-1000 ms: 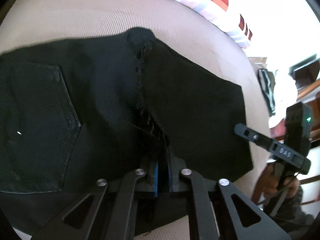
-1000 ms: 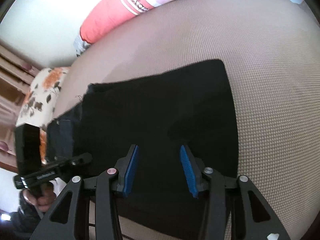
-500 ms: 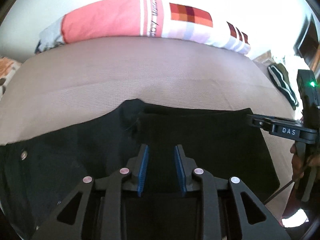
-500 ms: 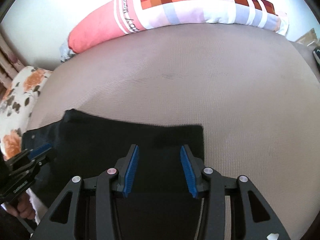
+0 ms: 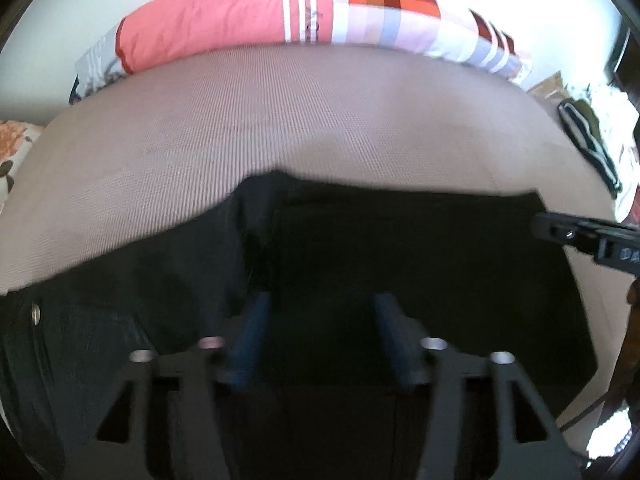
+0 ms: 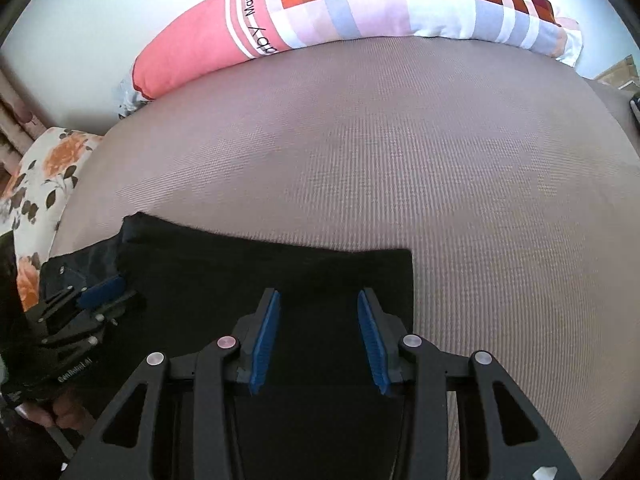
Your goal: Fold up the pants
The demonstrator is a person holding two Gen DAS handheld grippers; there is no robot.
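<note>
On the taupe woven-fabric bed surface (image 6: 400,152), near its front edge, the black denim pants (image 5: 400,264) lie flat, folded into a broad dark slab with a straight far edge and a squared corner at the right end. In the left wrist view a raised fold of cloth stands up where the upper layer meets the lower one, and a small silver rivet (image 5: 36,313) glints on the waist part at the far left. The left gripper (image 5: 318,334) hangs just above the dark cloth with its blue-padded jaws spread wide and nothing between them; the picture is blurred there, so I cannot tell whether the tips touch the fabric. The right gripper (image 6: 318,336) is also spread apart and empty, its blue ribbed pads (image 6: 266,336) poised over the right end of the folded pants, close to the corner. Each tool shows at the edge of the other's view, at opposite ends of the garment. Behind the pants, along the far side of the bed, rests a long bolster pillow (image 6: 320,12) in coral pink with white stripes and a red, orange and pale blue check. A white cushion printed with orange flowers (image 6: 44,184) sits off the left end of the bed.
</note>
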